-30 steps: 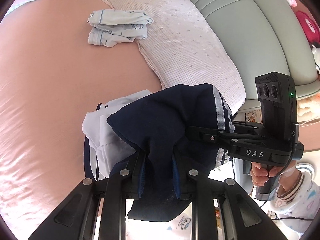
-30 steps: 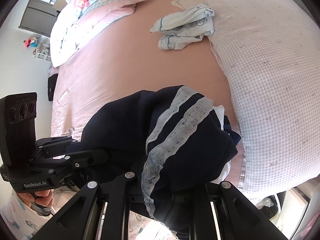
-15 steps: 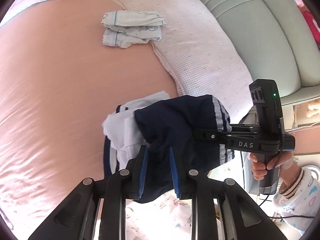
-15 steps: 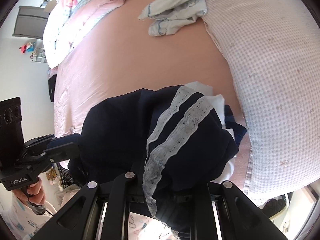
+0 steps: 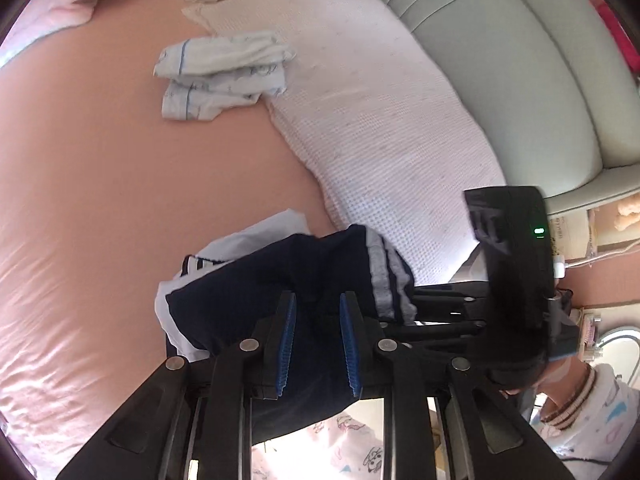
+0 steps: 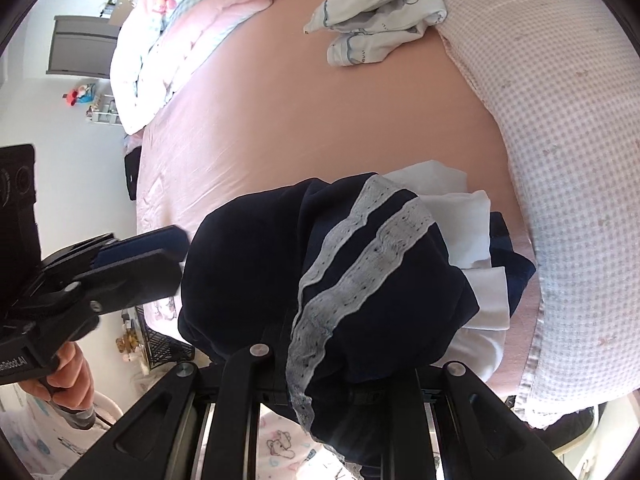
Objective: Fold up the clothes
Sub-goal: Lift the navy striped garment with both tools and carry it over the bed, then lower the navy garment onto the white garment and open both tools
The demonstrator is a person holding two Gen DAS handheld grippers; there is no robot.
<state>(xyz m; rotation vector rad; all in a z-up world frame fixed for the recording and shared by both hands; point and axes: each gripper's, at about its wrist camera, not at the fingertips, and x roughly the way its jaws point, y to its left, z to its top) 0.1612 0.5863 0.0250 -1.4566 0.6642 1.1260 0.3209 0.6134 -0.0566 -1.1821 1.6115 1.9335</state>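
Two claws, left claw (image 5: 316, 308) and right claw (image 5: 404, 312), each pinch the navy garment (image 6: 256, 264) above the pink bed (image 5: 100, 200).

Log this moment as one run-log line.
left tongs: shut on navy garment | right tongs: shut on navy garment | folded pale clothes: on bed

I am seeing bright daylight washing out the quilt (image 6: 132, 52) at upper left; fisheye distortion is bending all edges, and the left view is blurring slightly.
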